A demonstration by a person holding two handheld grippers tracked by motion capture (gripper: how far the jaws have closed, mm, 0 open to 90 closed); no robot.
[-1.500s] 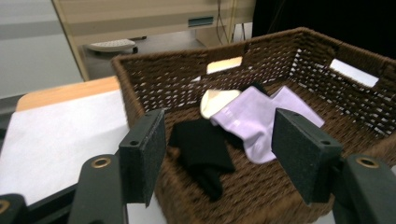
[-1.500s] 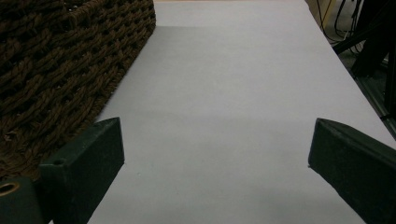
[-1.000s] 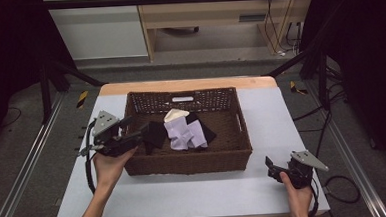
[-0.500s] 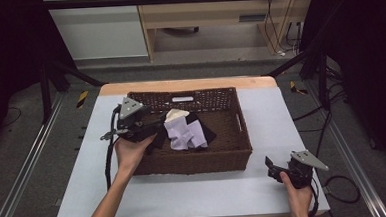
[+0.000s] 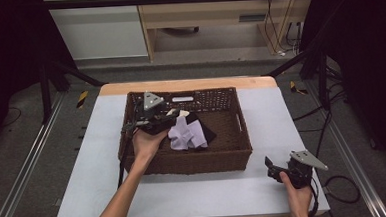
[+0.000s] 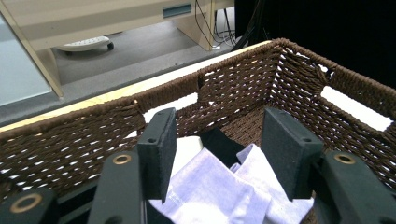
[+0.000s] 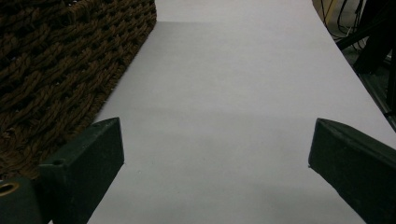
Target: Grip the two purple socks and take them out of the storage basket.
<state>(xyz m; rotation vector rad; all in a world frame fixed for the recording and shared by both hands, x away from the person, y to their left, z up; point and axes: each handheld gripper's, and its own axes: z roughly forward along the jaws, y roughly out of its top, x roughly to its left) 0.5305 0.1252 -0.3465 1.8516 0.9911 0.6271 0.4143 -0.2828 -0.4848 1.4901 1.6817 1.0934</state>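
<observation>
Soft overhead light falls evenly on the white rectangular table top while its surroundings sink into near black, the dark brown woven wicker basket casts a faint shadow along its near side, and the black jaws blur slightly close to both gripper cameras.

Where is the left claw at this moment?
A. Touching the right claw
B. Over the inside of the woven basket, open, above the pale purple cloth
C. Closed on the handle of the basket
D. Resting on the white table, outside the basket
B: the left claw is inside the basket rim, its jaws standing apart over the purple cloth.
</observation>
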